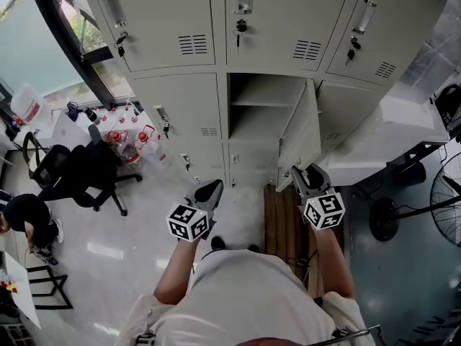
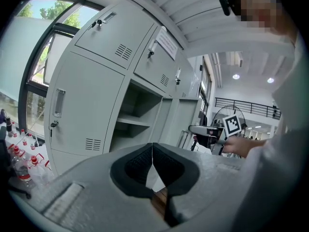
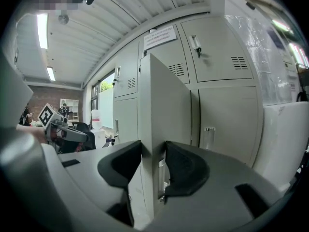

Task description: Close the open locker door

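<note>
Right gripper view: the thin, flat, grey sheet-metal locker door (image 3: 166, 105) stands edge-on between my right gripper (image 3: 153, 166) jaws. The textured black pads are spread wide, the right one clear of the metal, so I have no grip. Head view: the door hangs swung out from the middle locker (image 1: 263, 114), a boxy bay with one shelf. My left gripper (image 2: 152, 161) jaws are pressed together, empty, well left of the door.

Light: bright; I see daylight through the window (image 1: 75, 24).
Floor (image 1: 101, 251): soft glare.
Gripper views: fisheye-bent, black corners.
</note>
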The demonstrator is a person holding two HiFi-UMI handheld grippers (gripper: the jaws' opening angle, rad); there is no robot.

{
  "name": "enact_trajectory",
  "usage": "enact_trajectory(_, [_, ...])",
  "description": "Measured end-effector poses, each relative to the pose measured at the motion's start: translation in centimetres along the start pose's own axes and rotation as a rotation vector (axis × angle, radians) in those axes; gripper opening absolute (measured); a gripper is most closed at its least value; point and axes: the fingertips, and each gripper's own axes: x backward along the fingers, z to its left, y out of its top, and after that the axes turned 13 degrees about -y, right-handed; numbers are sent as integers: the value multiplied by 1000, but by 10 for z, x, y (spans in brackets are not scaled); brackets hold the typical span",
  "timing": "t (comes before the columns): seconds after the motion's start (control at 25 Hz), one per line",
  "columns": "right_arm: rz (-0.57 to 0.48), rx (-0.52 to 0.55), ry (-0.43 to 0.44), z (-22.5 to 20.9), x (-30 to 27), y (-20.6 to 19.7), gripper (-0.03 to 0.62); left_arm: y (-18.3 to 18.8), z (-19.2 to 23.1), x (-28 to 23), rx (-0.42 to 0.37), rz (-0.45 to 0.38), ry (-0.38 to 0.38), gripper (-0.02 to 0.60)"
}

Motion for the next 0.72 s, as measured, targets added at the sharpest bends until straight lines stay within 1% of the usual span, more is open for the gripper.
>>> enact_trajectory(0.72, [-15, 13, 137, 68, -44, 11, 147, 7, 33, 40, 8, -31, 70, 15])
